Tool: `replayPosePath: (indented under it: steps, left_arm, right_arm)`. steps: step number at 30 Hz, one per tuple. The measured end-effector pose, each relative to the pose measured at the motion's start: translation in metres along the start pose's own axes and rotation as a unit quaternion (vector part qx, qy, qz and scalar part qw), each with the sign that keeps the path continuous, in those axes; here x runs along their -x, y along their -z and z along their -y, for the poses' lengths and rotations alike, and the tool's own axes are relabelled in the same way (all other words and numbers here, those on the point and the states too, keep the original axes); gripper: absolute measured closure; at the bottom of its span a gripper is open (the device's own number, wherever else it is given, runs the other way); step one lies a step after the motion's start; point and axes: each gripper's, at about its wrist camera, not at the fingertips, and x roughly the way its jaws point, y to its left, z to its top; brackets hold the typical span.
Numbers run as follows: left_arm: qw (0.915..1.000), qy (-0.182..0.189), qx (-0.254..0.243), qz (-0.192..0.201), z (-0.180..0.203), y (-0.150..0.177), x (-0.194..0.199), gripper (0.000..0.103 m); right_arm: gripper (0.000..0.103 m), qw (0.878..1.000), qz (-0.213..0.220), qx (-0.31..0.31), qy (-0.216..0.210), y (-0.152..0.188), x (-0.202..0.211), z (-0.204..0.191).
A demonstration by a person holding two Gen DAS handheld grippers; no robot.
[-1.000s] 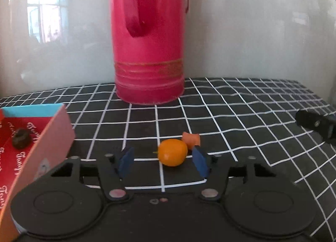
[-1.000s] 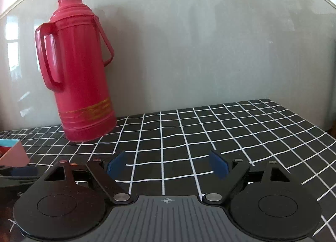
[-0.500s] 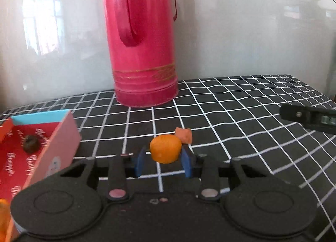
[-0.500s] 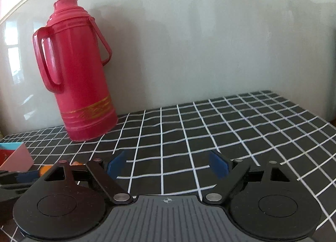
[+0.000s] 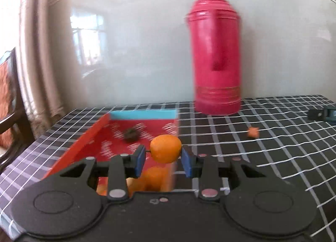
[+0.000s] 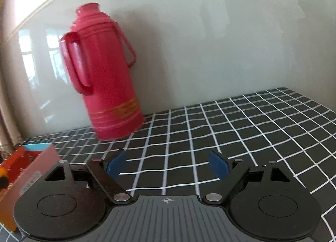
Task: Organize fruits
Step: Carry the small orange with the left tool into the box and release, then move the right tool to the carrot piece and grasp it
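Several oranges already lie in the box; left tool grips another orange above it, right tool gapes empty, one scrap remains on the tabletop.

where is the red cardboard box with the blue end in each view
Left wrist view: the red cardboard box with the blue end lies left of centre, running back from behind the left gripper, which is shut on a small orange fruit.
Right wrist view: only its corner shows at the lower left edge, left of the open right gripper.
Shared landmark: the tall red plastic thermos against the wall.
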Motion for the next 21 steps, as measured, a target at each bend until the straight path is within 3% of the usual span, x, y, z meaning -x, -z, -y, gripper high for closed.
replayPosePath:
  steps: [7, 8, 9, 11, 14, 21]
  left_arm:
    - [0.9985, -0.047, 0.028, -0.003, -0.047, 0.005, -0.006, 0.074]
    - [0.9984, -0.046, 0.031, -0.006, -0.053, 0.008, -0.006, 0.067]
    - [0.9984, -0.045, 0.034, -0.010, -0.054, 0.009, -0.008, 0.042]
    - [0.9975, -0.058, 0.040, 0.004, -0.058, 0.011, -0.001, 0.009]
    - [0.9966, -0.064, 0.041, 0.034, -0.059, 0.006, 0.012, 0.010]
    - [0.9954, -0.063, 0.066, 0.030, -0.064, 0.011, 0.015, 0.008]
  right_arm:
    - [0.018, 1.000, -0.005, 0.023, -0.014, 0.017, 0.007, -0.035]
    - [0.018, 0.999, -0.003, 0.029, -0.013, 0.019, 0.008, -0.039]
    - [0.018, 0.999, 0.000, 0.036, -0.013, 0.020, 0.009, -0.044]
    - [0.018, 0.999, 0.008, 0.043, -0.016, 0.023, 0.012, -0.050]
    - [0.018, 0.998, 0.012, 0.054, -0.022, 0.027, 0.016, -0.054]
    - [0.018, 0.997, 0.002, 0.073, -0.029, 0.032, 0.013, -0.060]
